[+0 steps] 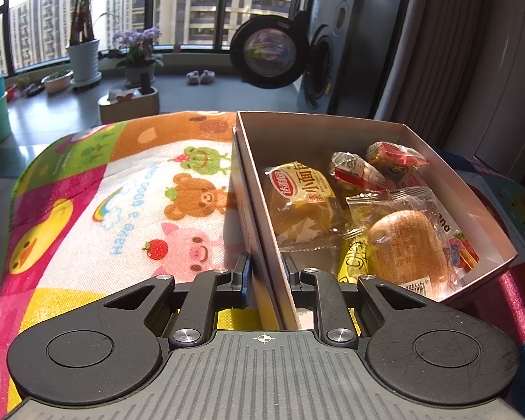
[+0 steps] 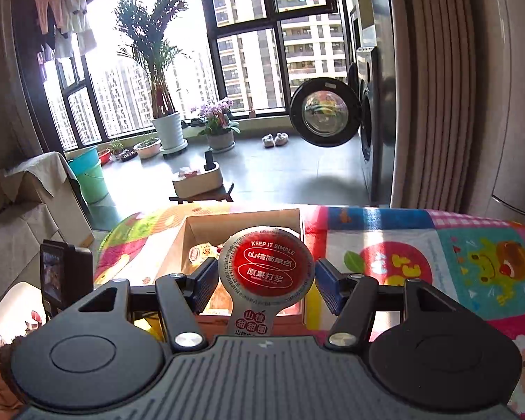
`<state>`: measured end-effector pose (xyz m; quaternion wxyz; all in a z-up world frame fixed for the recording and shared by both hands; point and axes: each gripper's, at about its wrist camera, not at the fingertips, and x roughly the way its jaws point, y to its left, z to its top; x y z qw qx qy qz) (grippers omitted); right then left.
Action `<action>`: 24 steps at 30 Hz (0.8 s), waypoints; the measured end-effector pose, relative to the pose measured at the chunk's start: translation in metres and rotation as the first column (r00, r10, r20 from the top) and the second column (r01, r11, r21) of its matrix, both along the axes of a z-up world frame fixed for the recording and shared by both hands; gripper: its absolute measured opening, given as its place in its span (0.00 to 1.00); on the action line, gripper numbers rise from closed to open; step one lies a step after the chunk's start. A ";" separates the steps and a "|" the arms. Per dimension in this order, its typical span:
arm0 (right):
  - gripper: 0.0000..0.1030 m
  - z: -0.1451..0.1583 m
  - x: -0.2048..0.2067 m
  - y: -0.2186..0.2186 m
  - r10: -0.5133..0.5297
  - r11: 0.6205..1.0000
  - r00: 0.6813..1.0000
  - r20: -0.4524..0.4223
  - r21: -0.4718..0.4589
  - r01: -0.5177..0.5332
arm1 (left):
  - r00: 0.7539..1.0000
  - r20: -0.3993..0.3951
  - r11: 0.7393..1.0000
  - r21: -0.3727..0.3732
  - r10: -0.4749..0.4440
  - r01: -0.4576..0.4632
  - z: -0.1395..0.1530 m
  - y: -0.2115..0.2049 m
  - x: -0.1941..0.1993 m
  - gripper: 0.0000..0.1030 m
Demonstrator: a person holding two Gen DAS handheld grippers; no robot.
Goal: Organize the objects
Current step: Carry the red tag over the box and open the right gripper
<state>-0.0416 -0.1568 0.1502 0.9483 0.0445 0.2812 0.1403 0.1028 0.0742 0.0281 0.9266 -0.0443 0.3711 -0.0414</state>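
Observation:
An open cardboard box (image 1: pixel 318 133) sits on the cartoon-print cloth (image 1: pixel 129 210). Inside lie a yellow-labelled bread pack (image 1: pixel 299 203), a wrapped bun (image 1: pixel 407 248) and two red-and-white wrapped snacks (image 1: pixel 358 171). My left gripper (image 1: pixel 266 273) straddles the box's near left wall, one finger outside and one inside, shut on it. In the right wrist view, my right gripper (image 2: pixel 266 283) hangs above the same box (image 2: pixel 241 222). It is shut on a round silver snack pack with a red label (image 2: pixel 265 266), whose tab points back towards the camera.
The cloth-covered table ends just beyond the box. Past it stand a low stool with a tissue box (image 2: pixel 197 180), an open washing machine door (image 2: pixel 325 112) and potted plants (image 2: pixel 168 129). A dark phone-like device (image 2: pixel 57 276) stands at the table's left.

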 end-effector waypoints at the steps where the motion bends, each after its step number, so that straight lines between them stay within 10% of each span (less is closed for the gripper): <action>1: 0.59 0.005 0.004 0.005 0.008 1.000 1.000 0.018 0.015 -0.008 | 1.000 0.001 1.000 -0.003 0.000 0.000 0.000 0.001 0.000 0.19; 13: 0.59 -0.011 0.087 0.068 0.126 0.989 0.988 -0.086 0.084 -0.119 | 1.000 0.010 0.999 -0.036 -0.008 0.009 -0.002 0.006 -0.001 0.21; 24: 0.59 -0.052 0.131 0.134 0.104 0.983 0.992 -0.067 -0.143 -0.112 | 1.000 0.018 0.998 -0.064 -0.022 0.023 -0.005 0.011 -0.001 0.23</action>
